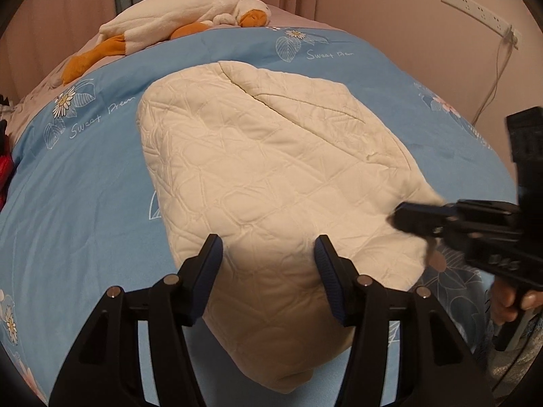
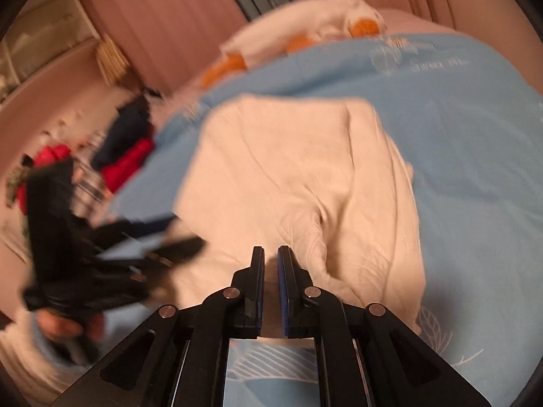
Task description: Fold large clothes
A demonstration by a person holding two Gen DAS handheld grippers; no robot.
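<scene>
A cream quilted garment (image 1: 271, 176) lies folded into a rough rectangle on the blue bedspread (image 1: 85, 176). My left gripper (image 1: 268, 261) is open just above the garment's near end, holding nothing. My right gripper (image 2: 270, 271) has its jaws nearly closed with cream cloth of the garment (image 2: 305, 176) showing between them at the near right edge. In the left wrist view the right gripper (image 1: 404, 218) sits at the garment's right edge. In the blurred right wrist view the left gripper (image 2: 163, 247) shows at the left.
A white and orange plush duck (image 1: 176, 17) lies at the head of the bed. Red and dark clothes (image 2: 125, 156) are piled off the bed's left side. A power strip (image 1: 482, 10) with a cable hangs on the right wall. Pink curtains stand behind.
</scene>
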